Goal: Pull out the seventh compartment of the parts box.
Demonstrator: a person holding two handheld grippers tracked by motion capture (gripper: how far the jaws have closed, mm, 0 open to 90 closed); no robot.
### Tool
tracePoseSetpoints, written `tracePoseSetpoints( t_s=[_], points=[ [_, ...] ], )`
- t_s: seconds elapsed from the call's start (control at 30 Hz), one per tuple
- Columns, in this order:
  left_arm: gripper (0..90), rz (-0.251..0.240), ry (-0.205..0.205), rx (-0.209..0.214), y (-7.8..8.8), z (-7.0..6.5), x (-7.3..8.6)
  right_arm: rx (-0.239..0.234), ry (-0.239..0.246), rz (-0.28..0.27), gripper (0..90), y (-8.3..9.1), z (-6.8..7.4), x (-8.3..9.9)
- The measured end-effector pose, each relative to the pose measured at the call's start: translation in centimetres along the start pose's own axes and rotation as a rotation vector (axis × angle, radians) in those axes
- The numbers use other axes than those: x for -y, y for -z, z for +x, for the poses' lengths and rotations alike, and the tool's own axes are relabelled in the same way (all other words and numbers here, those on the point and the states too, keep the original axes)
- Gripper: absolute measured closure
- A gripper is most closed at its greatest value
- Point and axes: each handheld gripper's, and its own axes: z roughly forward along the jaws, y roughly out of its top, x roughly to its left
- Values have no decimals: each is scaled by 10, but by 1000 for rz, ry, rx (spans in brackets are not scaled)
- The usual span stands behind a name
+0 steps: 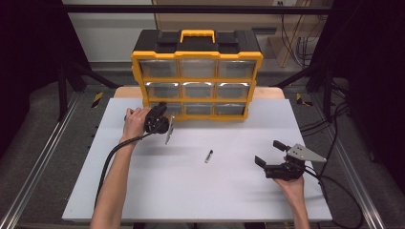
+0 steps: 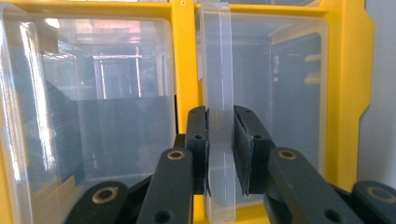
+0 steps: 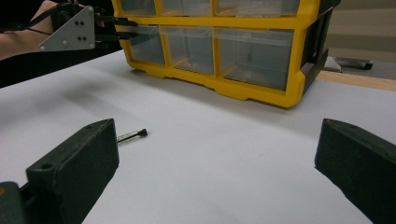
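Note:
A yellow and black drawer organizer [image 1: 197, 71] with clear drawers stands at the back of the white table [image 1: 143, 191]. My left gripper [image 1: 164, 110] reaches the bottom-left drawer [image 3: 145, 45]. In the left gripper view its jaws are shut on that drawer's clear plastic handle [image 2: 217, 70], with both pads [image 2: 198, 135] pressed against the tab. My right gripper [image 1: 268, 152] rests open at the table's right front with nothing between its fingers. A small dark-headed bolt [image 1: 208, 156] lies on the table between the two hands, and it lies ahead and left of the jaws in the right gripper view [image 3: 132, 136].
All the organizer's drawers look shut and see-through. Metal rails run along both sides of the table, and cables [image 1: 329, 143] trail on the floor at the right. A wooden board edge [image 1: 272, 93] shows behind the white top.

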Motion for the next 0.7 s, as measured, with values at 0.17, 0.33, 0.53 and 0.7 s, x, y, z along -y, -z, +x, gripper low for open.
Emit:
tracePoseSetpoints(
  t_s=[0.17, 0.33, 0.53, 0.7],
  points=[
    [764, -1, -3, 0, 2, 0, 0, 0, 0, 0, 4, 0, 0, 0],
    [766, 0, 3, -5, 4, -2, -1, 0, 4, -2, 4, -1, 0, 0],
    [767, -5, 8, -9, 8, -3, -1, -2, 2, 0, 4, 0, 0, 0],
    [768, -7, 15, -14, 11, -3, -2, -2, -2, 0, 5, 0, 0, 0]
  ],
)
